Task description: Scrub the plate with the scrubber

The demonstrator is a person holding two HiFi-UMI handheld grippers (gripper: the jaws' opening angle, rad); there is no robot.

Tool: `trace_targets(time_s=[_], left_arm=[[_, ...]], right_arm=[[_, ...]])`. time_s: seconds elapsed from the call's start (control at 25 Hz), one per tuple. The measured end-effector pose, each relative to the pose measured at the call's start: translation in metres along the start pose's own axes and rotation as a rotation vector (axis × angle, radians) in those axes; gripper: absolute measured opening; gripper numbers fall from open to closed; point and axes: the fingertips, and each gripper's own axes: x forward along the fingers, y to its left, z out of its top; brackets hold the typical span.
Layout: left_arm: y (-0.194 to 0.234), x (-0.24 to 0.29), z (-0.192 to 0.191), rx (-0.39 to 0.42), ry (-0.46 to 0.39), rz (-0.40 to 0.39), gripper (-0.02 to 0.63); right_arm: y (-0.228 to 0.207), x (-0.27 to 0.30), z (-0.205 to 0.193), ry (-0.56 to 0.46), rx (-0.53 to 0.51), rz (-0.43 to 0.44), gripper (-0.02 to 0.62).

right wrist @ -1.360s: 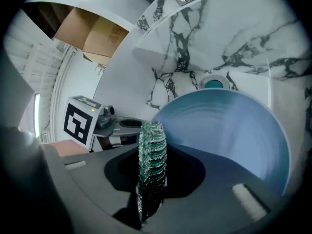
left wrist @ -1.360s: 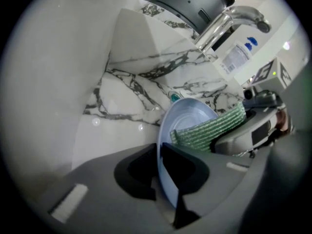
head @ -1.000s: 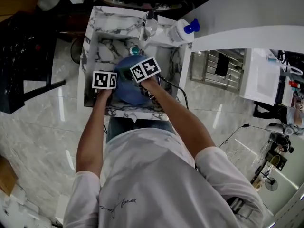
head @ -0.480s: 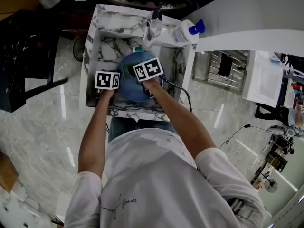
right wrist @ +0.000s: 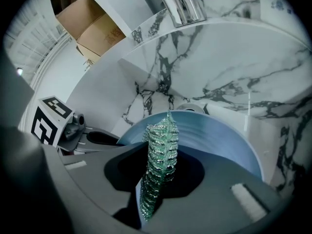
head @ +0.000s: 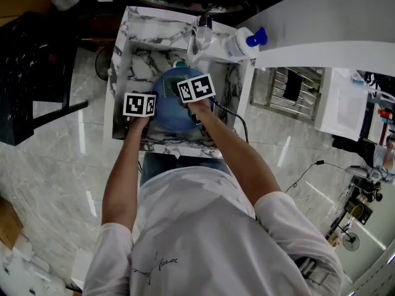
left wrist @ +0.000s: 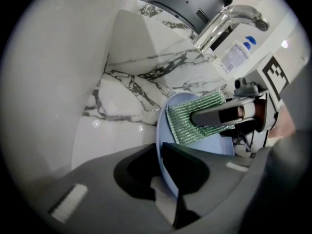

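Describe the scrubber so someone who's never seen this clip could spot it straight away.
Find the marble sink under the chrome tap; inside it the blue plate is held up on edge. Lying against its face is the scrubber, pinched in the right gripper's jaws: a thin, green, glittery ribbed pad, unlike the smooth plate around it.
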Motion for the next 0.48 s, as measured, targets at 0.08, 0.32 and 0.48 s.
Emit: trace_targets(time_s=[0.08,0.32,0.48], left_arm=[[0.000,0.000,0.000,0.000,0.001,-0.001,0.089],[-0.002,0.000,0.000,0.005,0.001,-0.005,0.089],[-0.005,-0.003,0.003,0.010,-0.006,-0.014,0.089]], right_arm=[[-0.004,-0.002,0.002,-0.006,0.001,-0.012,0.054],[-0.015,-0.009,0.003,-0.022,-0.004,-0.054,0.054],[-0.029,-0.016,0.005,-0.032,0.005,-0.092,0.054]])
